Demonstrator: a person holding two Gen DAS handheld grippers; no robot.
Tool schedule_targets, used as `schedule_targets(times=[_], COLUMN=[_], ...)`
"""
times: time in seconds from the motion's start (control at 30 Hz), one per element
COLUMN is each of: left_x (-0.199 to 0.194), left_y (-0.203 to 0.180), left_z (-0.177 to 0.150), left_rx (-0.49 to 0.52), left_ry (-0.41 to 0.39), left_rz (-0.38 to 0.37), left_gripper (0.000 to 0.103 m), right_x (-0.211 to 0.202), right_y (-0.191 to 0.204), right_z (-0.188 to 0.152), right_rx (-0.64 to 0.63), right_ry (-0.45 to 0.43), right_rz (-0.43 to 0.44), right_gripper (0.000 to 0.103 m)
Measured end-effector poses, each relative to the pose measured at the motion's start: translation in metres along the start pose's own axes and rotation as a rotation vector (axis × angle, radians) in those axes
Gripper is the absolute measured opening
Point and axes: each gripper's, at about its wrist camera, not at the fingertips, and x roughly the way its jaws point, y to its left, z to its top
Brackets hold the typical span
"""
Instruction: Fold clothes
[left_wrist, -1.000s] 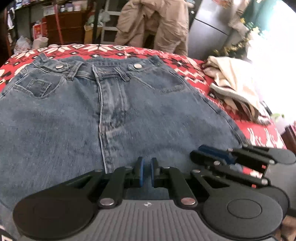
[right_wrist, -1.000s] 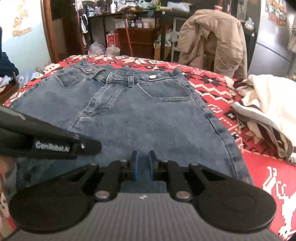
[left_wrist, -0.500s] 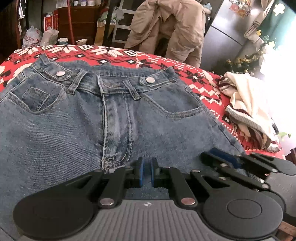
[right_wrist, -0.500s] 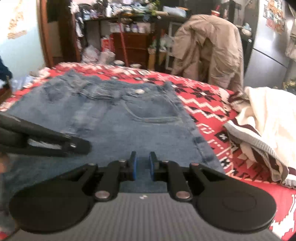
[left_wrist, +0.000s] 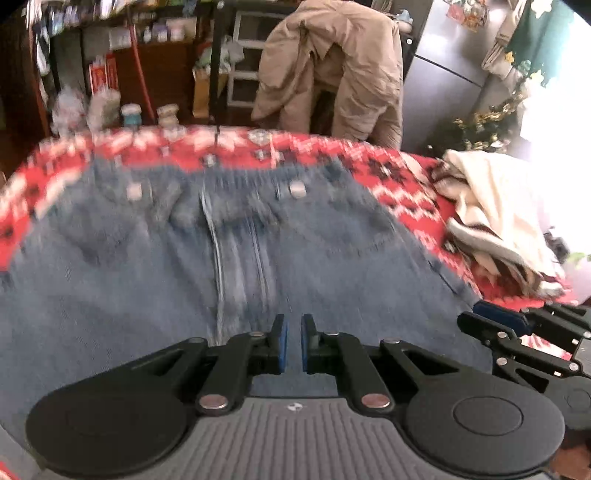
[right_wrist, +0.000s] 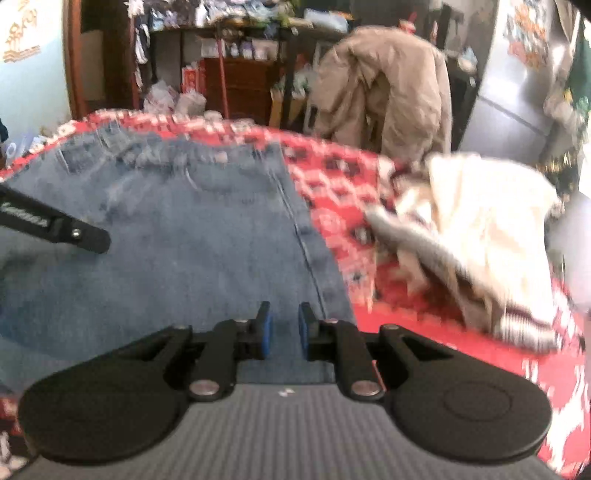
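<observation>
On the red patterned blanket (left_wrist: 369, 162), the blue jeans (left_wrist: 147, 280) lie spread flat, front side up, waistband at the far edge. Two metal buttons show at the waistband, one on each side of the fly seam. Both views are motion-blurred, so fine detail on the denim cannot be read.

The left gripper (left_wrist: 290, 341) sits low over the near part of the jeans, close to the fly seam. Its blue-padded fingers stand a narrow gap apart; denim shows through the gap, and nothing is visibly held.

The right gripper (right_wrist: 283, 329) sits low over the jeans near their right side seam. Its fingers are also slightly apart, with nothing visibly clamped.

A cream striped garment (left_wrist: 495, 218) lies crumpled on the blanket, to the right of the jeans and apart from them. Behind the blanket, a tan jacket (left_wrist: 332, 62) hangs draped over a chair.
</observation>
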Motion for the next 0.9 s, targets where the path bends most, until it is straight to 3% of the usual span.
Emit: schedule_targets(times=[0.17, 0.37, 0.47, 0.5, 0.6, 0.77, 0.9], left_x=[0.023, 0.034, 0.040, 0.042, 0.047, 0.050, 0.072], left_y=[0.006, 0.020, 0.027, 0.029, 0.036, 0.042, 0.052], left_z=[0.029, 0.033, 0.035, 0.036, 0.038, 0.062, 0.071], left_rx=[-0.017, -0.035, -0.043, -0.046, -0.055, -0.059, -0.088], left_ry=[0.031, 0.016, 0.008, 0.006, -0.003, -0.038, -0.006], left_rz=[-0.025, -0.027, -0.027, -0.028, -0.029, -0.017, 0.034], left_gripper=[0.008, 0.003, 0.003, 0.003, 0.004, 0.004, 0.003], right_x=[0.035, 0.078, 0.077, 0.075, 0.071, 0.056, 0.073], right_y=[0.018, 0.033, 0.027, 0.025, 0.013, -0.007, -0.006], right_z=[0.044, 0.054, 0.045, 0.043, 0.049, 0.081, 0.117], right_rx=[-0.038, -0.057, -0.047, -0.045, -0.019, 0.024, -0.001], right_ry=[-0.010, 0.024, -0.009, -0.014, 0.020, -0.023, -0.016], right_rz=[0.054, 0.060, 0.071, 0.072, 0.073, 0.142, 0.166], right_gripper=[0.015, 0.015, 0.018, 0.025, 0.025, 0.023, 0.023])
